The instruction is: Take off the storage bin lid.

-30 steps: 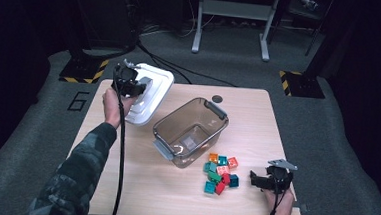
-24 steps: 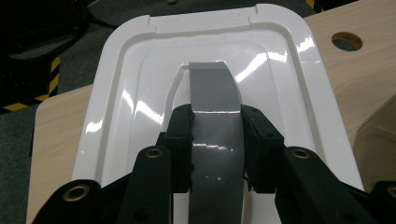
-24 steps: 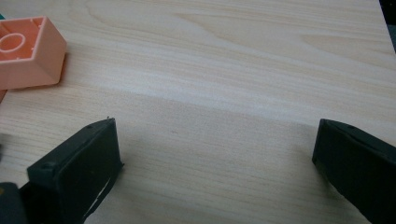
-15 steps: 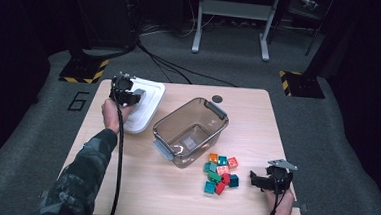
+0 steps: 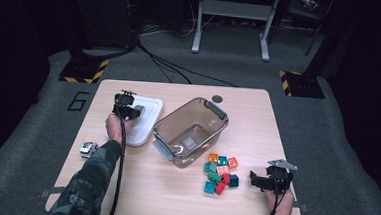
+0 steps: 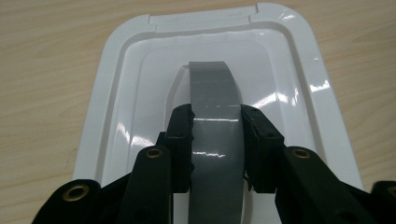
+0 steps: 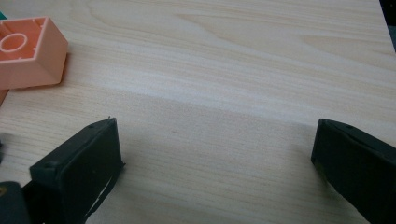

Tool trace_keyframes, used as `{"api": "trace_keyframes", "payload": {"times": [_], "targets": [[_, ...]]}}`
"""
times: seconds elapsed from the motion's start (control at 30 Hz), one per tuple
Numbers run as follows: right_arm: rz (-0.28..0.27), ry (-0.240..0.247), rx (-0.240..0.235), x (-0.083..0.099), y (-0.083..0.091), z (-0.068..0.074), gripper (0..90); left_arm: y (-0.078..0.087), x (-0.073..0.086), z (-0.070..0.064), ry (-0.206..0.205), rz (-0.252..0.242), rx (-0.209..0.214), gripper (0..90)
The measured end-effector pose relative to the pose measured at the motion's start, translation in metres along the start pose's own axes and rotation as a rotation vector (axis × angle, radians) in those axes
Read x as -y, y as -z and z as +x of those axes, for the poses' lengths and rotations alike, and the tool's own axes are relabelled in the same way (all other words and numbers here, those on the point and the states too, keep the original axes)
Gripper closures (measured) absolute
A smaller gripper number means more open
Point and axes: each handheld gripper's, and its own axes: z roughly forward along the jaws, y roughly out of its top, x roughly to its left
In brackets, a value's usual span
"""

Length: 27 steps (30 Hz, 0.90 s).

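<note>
A: Since the shot a second ago, the left claw [image 5: 127, 106] has drawn nearer along the white lid [image 5: 144, 118], and a small toy car [image 5: 89, 149] now shows beside the sleeve at the near left.

B: And look at the left gripper view: the jaws are clenched on the grey handle strip [image 6: 215, 140] arching over the middle of that lid [image 6: 116, 116]. The lid lies flat on the tabletop [image 5: 257, 121], at the far left, just beside the clear bin [image 5: 191, 132].

A: So lifting looks like the step. I'd say raise it straight and level, keeping the pinch centred on the strip so the lid doesn't swing.

B: The right claw [image 5: 263, 181]?

A: Released, jaws spread wide over bare wood at the near right, a peach brick [image 7: 29, 52] just off to its side.

B: That belongs to the pile of bricks [image 5: 219, 172], which sits near the bin's near corner.

A: What stands in the way? The bin's grey latch [image 5: 159, 148] almost meets the lid's edge; carrying the lid rightward low could catch it, I think. Go high first.

B: The car is well apart from that path.
</note>
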Motion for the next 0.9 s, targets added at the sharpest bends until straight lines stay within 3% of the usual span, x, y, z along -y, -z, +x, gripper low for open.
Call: {"api": "trace_keyframes", "payload": {"times": [0.23,0.33,0.43,0.53,0.73,0.9], "targets": [[0.000,0.004,0.000,0.000,0.000,0.000,0.8,-0.010,0.008,-0.001,-0.003,0.022,-0.003,65.7],[0.000,0.003,-0.001,0.000,0.000,0.000,0.9,-0.003,0.005,0.001,0.003,0.017,0.002,54.9],[0.000,0.004,-0.001,0.000,0.000,0.000,0.9,0.009,0.002,0.002,-0.004,-0.006,-0.003,41.4],[0.000,0.002,0.000,0.000,0.000,0.000,0.9,0.022,0.002,0.007,-0.005,-0.022,0.016,27.6],[0.000,0.003,-0.001,0.000,0.000,0.000,0.9,0.056,0.008,0.024,-0.002,-0.051,0.031,15.9],[0.000,0.003,-0.001,0.000,0.000,0.000,1.0,0.081,0.026,0.033,-0.048,-0.078,0.036,7.9]]}}
